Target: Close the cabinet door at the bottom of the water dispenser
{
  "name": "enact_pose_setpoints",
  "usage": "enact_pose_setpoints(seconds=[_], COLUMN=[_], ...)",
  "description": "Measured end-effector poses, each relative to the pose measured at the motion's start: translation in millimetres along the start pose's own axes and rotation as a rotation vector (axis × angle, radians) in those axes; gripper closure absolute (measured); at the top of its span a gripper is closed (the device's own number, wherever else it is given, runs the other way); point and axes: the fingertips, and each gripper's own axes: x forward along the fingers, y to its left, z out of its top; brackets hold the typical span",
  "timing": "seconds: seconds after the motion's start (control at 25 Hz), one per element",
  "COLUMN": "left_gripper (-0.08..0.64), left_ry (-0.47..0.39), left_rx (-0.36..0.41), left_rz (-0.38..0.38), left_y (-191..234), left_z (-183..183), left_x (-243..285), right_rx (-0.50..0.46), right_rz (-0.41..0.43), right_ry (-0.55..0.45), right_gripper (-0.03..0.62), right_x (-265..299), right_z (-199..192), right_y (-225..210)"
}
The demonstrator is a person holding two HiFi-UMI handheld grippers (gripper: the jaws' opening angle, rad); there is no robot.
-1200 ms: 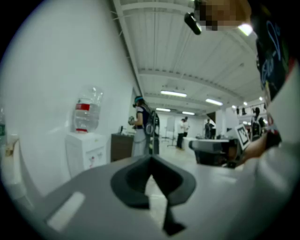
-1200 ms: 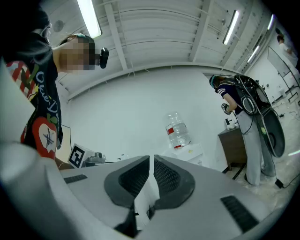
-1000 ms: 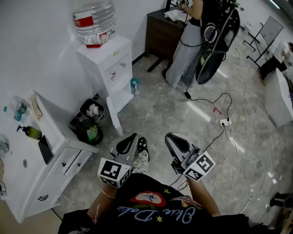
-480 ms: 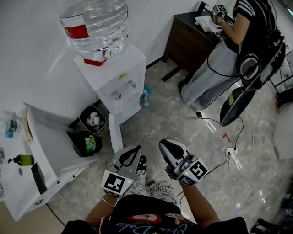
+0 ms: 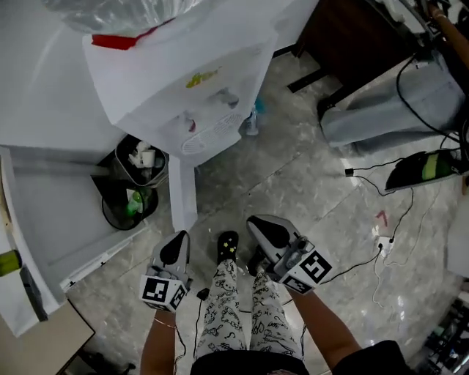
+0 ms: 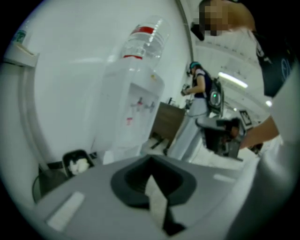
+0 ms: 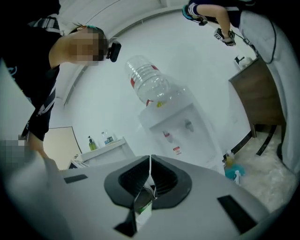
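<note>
The white water dispenser point(image 5: 183, 80) fills the top of the head view, with its clear bottle point(image 5: 117, 11) on top. Its bottom cabinet door point(image 5: 182, 196) stands swung open, a narrow white panel seen edge-on and pointing toward me. My left gripper point(image 5: 176, 247) hangs just below the door's free end, apart from it, jaws shut and empty. My right gripper point(image 5: 268, 231) is farther right over the floor, also shut and empty. The dispenser point(image 6: 131, 112) stands ahead in the left gripper view. In the right gripper view the dispenser point(image 7: 180, 126) appears beyond the closed jaws.
Two black waste bins point(image 5: 139, 157) point(image 5: 121, 209) sit left of the door. A white desk point(image 5: 51, 220) lies at far left. A spray bottle point(image 5: 253, 121), a dark wooden cabinet point(image 5: 352, 29), a person in grey trousers point(image 5: 381, 117) and floor cables with a power strip point(image 5: 385, 242) lie to the right.
The head view has closed in on the dispenser, which now fills the top. My left gripper has shifted left and lower, toward the open door. Both grippers stay shut.
</note>
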Motion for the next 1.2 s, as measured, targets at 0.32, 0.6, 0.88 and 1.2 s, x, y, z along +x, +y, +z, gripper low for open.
enact_pose_setpoints(seconds=[0.32, 0.6, 0.88, 1.2], left_gripper=[0.563, 0.563, 0.563, 0.563], left_ry=[0.219, 0.271, 0.273, 0.237], left_rx=[0.087, 0.030, -0.008, -0.007], left_rz=[0.172, 0.271, 0.224, 0.145], left_y=[120.5, 162.5, 147.6, 91.1], left_z=[-143.9, -193.5, -199.6, -183.9], left_x=[25.7, 36.4, 58.8, 105.2], right_rx=[0.018, 0.060, 0.060, 0.063], right_rz=[0.098, 0.147, 0.124, 0.063], right_ry=[0.041, 0.064, 0.051, 0.047], right_gripper=[0.575, 0.575, 0.575, 0.575], right_x=[53.0, 77.8, 65.8, 44.7], right_z=[-73.5, -93.1, -86.8, -93.1], right_y=[-31.9, -25.7, -38.7, -71.2])
